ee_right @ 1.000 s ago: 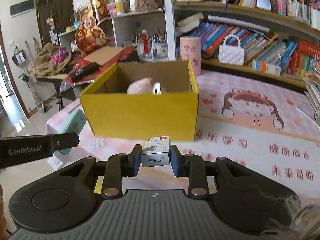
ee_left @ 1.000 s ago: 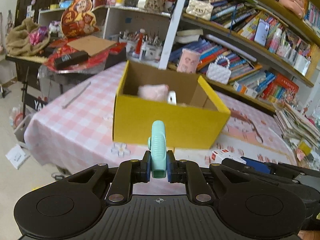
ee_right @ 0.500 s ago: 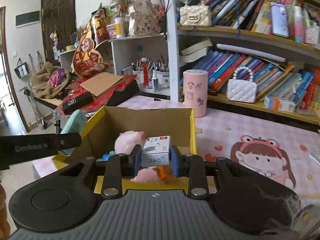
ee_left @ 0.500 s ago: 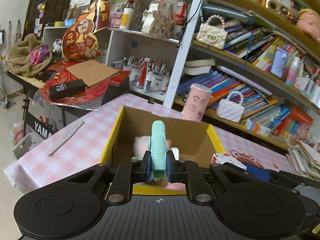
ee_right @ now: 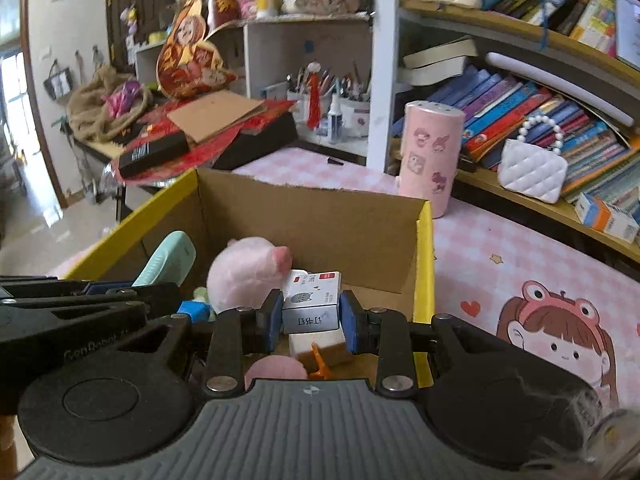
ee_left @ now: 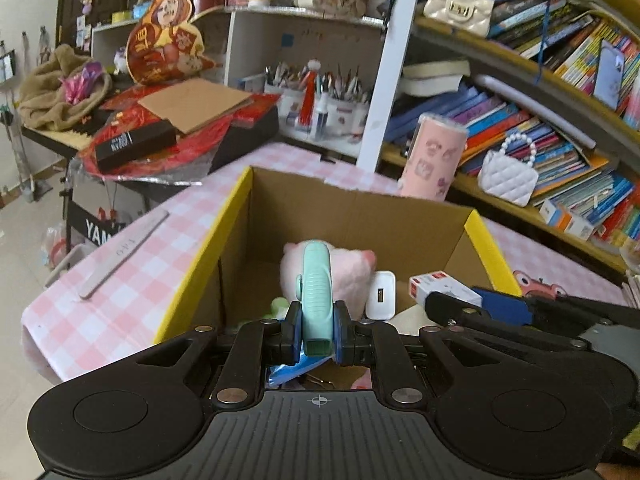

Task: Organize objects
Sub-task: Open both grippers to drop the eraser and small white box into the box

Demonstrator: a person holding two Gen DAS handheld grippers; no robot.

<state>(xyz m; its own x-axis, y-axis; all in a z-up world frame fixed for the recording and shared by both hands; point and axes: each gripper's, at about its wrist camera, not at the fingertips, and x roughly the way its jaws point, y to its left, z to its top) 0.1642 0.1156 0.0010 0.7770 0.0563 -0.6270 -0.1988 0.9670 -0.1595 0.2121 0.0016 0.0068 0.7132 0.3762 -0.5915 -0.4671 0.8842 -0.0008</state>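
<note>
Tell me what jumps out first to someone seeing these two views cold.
The yellow cardboard box standing open on the pink checked tablecloth, a pink plush toy inside it. Over its opening the left gripper clamps a mint-green ribbed tool and the right gripper a small white box with red marks. Behind, packed bookshelves with a pink cartoon canister beside the box's far corner.

Box on the worktop, both grippers over it

The box (ee_right: 424, 248) sat on the worktop (ee_right: 500, 240), a plush toy (ee_right: 248, 272) and charger (ee_left: 381, 290) inside; a canister (ee_right: 430, 160) stood behind it, bookshelves (ee_right: 560, 92) beyond, a ruler (ee_left: 124, 252) lay to its left.
</note>
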